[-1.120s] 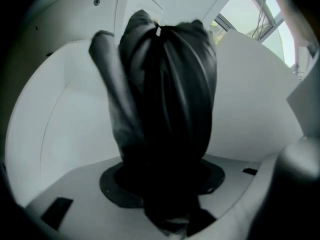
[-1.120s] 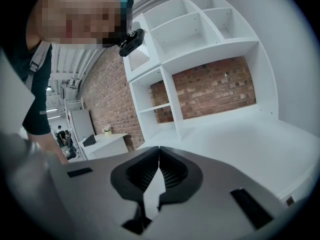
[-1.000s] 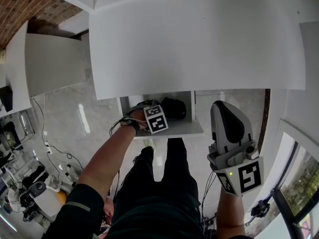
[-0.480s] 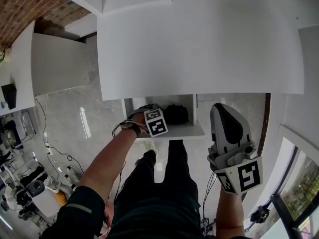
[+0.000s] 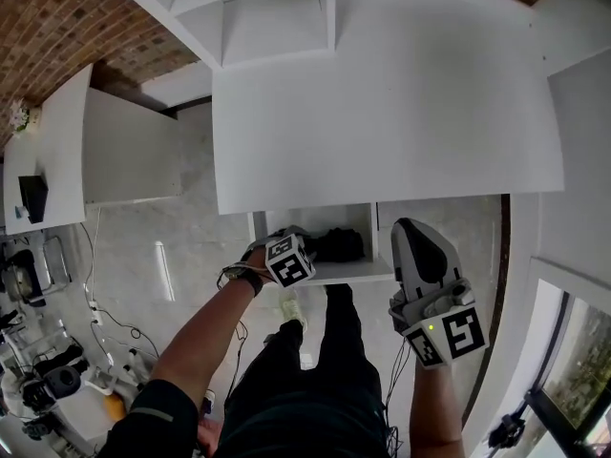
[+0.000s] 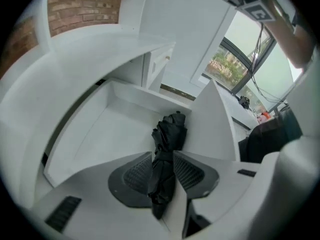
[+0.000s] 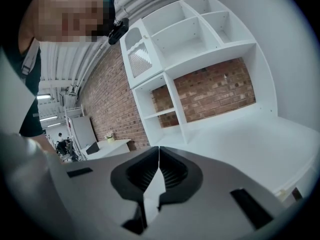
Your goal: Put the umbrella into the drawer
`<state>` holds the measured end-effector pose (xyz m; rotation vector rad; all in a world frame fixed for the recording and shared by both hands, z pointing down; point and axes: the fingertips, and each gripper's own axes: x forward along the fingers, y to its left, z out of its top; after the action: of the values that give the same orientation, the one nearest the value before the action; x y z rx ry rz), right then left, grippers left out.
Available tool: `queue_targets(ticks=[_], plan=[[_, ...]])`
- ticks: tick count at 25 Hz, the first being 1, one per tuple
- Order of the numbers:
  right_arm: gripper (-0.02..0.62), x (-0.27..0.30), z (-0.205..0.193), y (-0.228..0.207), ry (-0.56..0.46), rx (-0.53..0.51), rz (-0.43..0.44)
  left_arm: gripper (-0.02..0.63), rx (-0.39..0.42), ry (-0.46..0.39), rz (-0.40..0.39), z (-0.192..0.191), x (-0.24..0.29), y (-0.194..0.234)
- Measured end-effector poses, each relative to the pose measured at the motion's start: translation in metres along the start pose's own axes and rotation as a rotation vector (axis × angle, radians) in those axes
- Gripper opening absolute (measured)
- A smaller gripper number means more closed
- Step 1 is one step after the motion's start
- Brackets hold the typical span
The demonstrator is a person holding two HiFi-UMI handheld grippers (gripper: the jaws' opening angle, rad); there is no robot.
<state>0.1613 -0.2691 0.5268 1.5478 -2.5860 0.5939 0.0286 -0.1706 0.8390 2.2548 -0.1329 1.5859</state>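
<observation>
A folded black umbrella [image 6: 169, 134] lies in the open white drawer [image 6: 110, 134], along its right wall. The head view shows the umbrella [image 5: 336, 244] in that drawer [image 5: 355, 272] below the cabinet top. My left gripper [image 6: 162, 160] hangs above the drawer and points steeply down. Its jaws are closing. The umbrella shows through the gap between them, lower down, and the pads do not press on it. In the head view the left gripper [image 5: 287, 259] is at the drawer's left front. My right gripper [image 5: 416, 241] is held off to the right, shut and empty [image 7: 159, 156].
A broad white cabinet top [image 5: 382, 113] overhangs the drawer, with white shelving [image 5: 272, 22] and a brick wall [image 5: 57, 27] behind. A white side desk [image 5: 57, 141] stands at left. Cables and gear [image 5: 48, 380] lie on the floor by the person's legs [image 5: 305, 370].
My left hand has risen out of the drawer while the umbrella stays lying inside. The head view has tilted up and shows more shelving. The right gripper has barely shifted.
</observation>
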Motion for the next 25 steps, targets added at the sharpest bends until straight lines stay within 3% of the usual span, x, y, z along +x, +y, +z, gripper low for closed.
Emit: queue_targets(ticks=[4,9,13,19,25], plan=[[0.003,-0.002,0.009,0.012,-0.018,0.0,-0.004,0.111,-0.058,-0.114,0.033,0.014,-0.038,0.001],[0.005,-0.005,0.019,0.023,-0.018,0.005,-0.033,0.055,-0.181,-0.318,0.062,0.04,-0.093,0.008],[0.005,-0.01,0.024,0.037,-0.007,0.001,-0.043,0.043,-0.268,-0.416,0.069,0.045,-0.129,0.004],[0.005,-0.016,0.029,0.052,0.006,-0.007,-0.078,0.014,-0.354,-0.591,0.093,0.057,-0.189,0.002],[0.005,-0.022,0.049,0.078,-0.013,-0.035,-0.076,0.008,-0.386,-0.701,0.113,0.059,-0.244,-0.011]])
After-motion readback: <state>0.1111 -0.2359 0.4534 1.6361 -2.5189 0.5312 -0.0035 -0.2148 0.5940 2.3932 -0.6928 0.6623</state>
